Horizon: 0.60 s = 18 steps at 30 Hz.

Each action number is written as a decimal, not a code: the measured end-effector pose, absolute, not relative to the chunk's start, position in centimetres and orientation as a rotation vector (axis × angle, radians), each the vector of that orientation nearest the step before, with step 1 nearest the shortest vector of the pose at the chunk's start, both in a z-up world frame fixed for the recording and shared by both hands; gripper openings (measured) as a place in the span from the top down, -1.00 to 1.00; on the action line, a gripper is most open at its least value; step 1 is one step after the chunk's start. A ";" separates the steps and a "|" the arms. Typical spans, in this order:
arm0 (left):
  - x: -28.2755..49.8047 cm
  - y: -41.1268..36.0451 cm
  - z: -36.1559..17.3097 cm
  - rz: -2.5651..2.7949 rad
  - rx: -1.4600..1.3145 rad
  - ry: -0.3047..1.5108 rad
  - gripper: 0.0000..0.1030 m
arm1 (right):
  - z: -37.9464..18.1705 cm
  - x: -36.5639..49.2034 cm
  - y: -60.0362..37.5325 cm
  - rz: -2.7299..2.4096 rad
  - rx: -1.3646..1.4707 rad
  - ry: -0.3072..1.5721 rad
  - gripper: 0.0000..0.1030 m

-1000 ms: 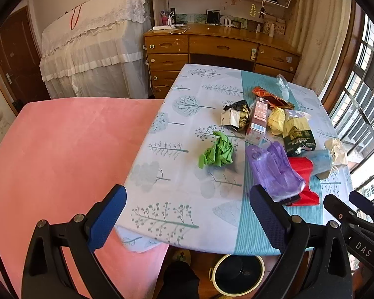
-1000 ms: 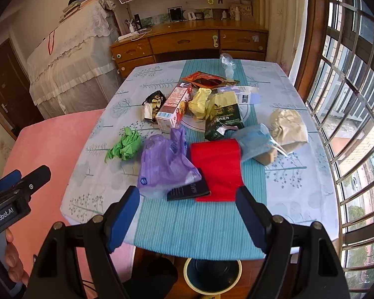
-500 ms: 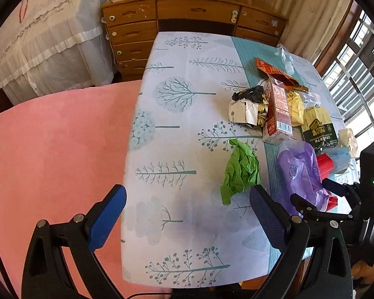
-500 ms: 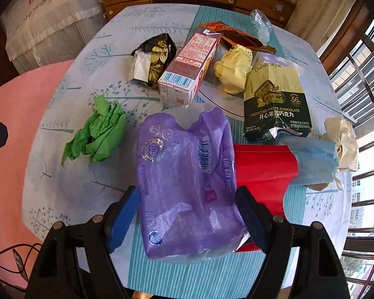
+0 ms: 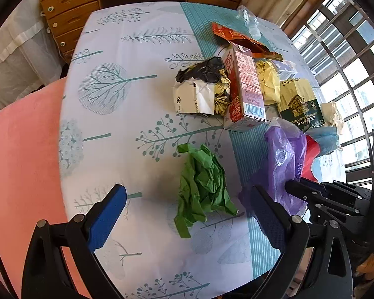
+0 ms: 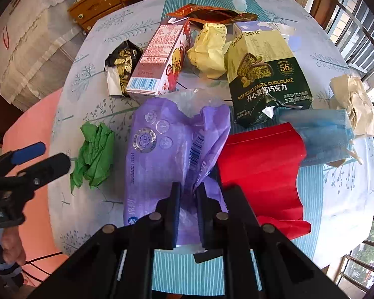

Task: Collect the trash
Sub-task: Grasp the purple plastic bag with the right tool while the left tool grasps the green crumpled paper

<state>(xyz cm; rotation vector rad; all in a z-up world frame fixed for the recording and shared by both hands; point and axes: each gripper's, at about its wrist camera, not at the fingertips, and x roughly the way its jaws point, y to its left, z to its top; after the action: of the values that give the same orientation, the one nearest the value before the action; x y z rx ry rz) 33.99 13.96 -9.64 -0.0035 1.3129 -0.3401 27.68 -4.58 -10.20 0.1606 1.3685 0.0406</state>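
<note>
Trash lies on a round table with a tree-print cloth (image 5: 127,114). My left gripper (image 5: 187,211) is open, its jaws on either side of a crumpled green paper (image 5: 202,186), just above the cloth. My right gripper (image 6: 188,194) is shut on the near end of a purple plastic bag (image 6: 167,144); the bag also shows in the left wrist view (image 5: 284,159). The green paper also shows in the right wrist view (image 6: 94,154), with the left gripper (image 6: 37,159) beside it.
Further back lie a milk carton (image 6: 159,59), a black-and-gold wrapper (image 6: 119,67), a yellow wrapper (image 6: 209,49), a chocolate bag (image 6: 266,74), a red packet (image 6: 261,169), a blue mask (image 6: 321,137), a beige paper (image 6: 354,102). A pink surface (image 5: 17,164) is left of the table.
Both grippers moved forward and down onto the table. The right gripper closed on the purple bag. The left gripper came around the green paper, still open.
</note>
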 end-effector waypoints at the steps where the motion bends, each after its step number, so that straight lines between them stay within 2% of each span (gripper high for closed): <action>1: 34.3 13.6 -10.0 -0.342 0.005 1.321 -0.90 | -9.8 27.4 -4.7 0.042 0.174 1.365 0.80; 6: 35.4 12.4 -12.3 -0.335 0.050 1.378 -0.85 | -8.1 27.2 -5.9 0.048 0.262 1.330 0.83; 8: 35.7 12.0 -13.2 -0.347 0.059 1.407 -0.55 | -7.4 27.1 -6.1 0.050 0.281 1.307 0.85; 9: 35.8 11.8 -13.7 -0.351 0.064 1.425 -0.46 | -7.0 27.0 -6.2 0.051 0.292 1.298 0.85; 11: 36.0 11.5 -14.8 -0.364 0.063 1.462 -0.10 | -6.3 26.4 -6.5 0.054 0.310 1.275 0.85; 12: 36.0 11.5 -15.0 -0.387 0.034 1.468 -0.06 | -5.9 26.3 -6.6 0.055 0.311 1.268 0.85; 13: 36.0 11.5 -15.0 -0.401 0.009 1.466 0.15 | -5.6 26.0 -6.7 0.054 0.309 1.259 0.86; 16: 35.9 11.1 -15.0 -0.416 0.004 1.447 0.33 | -4.8 25.4 -7.0 0.065 0.305 1.235 0.86; 18: 35.7 10.6 -15.0 -0.412 0.012 1.424 0.38 | -4.3 25.0 -7.1 0.070 0.294 1.222 0.86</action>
<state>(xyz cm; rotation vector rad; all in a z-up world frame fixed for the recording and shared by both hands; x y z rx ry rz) 35.74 10.61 -14.96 0.0121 1.4236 -0.4121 25.04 -7.15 -4.26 0.2943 1.2217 0.0699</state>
